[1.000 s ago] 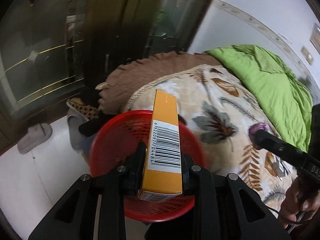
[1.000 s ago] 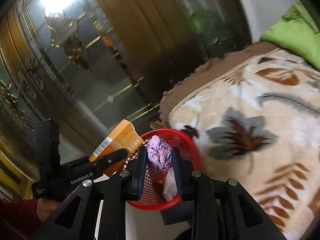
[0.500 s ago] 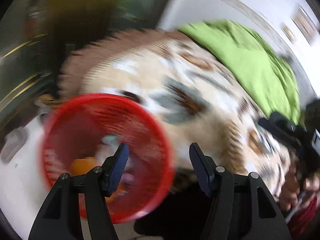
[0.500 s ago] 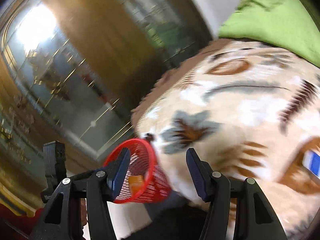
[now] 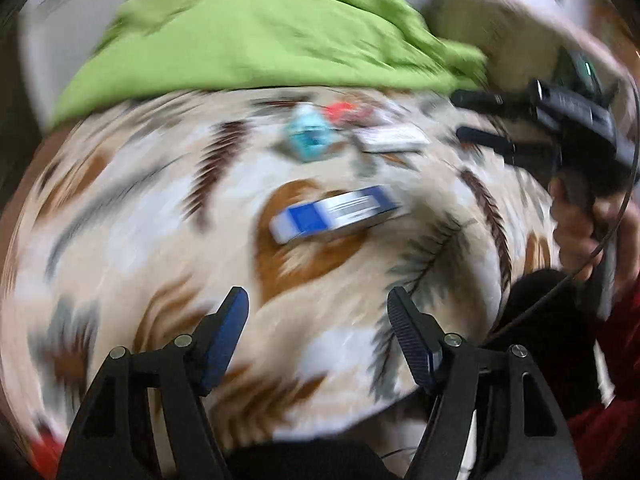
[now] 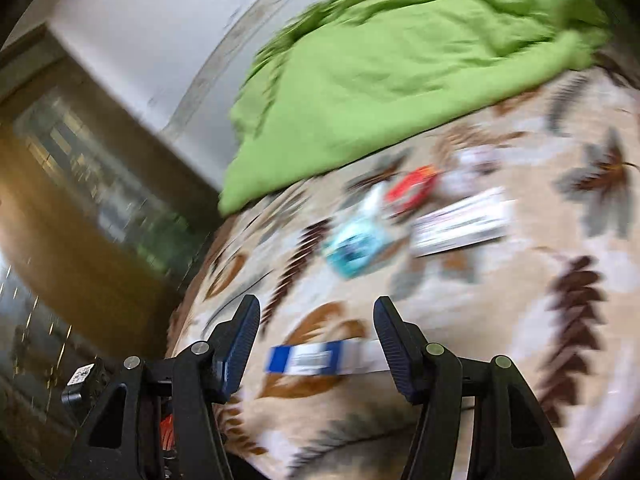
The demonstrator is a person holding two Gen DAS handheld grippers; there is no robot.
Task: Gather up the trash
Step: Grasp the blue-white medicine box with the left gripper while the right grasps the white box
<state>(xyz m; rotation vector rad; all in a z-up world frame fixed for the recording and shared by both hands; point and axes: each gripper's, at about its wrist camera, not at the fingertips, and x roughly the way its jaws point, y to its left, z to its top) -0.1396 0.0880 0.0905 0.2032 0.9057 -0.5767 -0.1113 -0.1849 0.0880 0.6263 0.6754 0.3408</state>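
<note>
Both views are blurred by motion. A blue and white box [image 5: 336,212] [image 6: 320,358] lies flat on the leaf-patterned bedspread [image 5: 140,220] [image 6: 520,300]. Beyond it are a teal packet [image 5: 308,136] [image 6: 356,244], a red wrapper [image 5: 344,110] [image 6: 412,188] and a white flat box [image 5: 394,138] [image 6: 460,228]. My left gripper [image 5: 318,304] is open and empty, short of the blue box. My right gripper [image 6: 316,312] is open and empty, with the blue box low between its fingers. In the left wrist view the right gripper [image 5: 480,116] reaches in from the right, held by a hand [image 5: 580,224].
A green quilt [image 5: 260,32] [image 6: 400,68] is bunched across the far part of the bed. A white wall [image 6: 160,20] and a dark glass-fronted cabinet [image 6: 80,200] stand to the left of the bed in the right wrist view.
The orange box and the purple crumpled wad left the grippers into the red basket. Both grippers opened and swung from the basket toward the trash on the bed.
</note>
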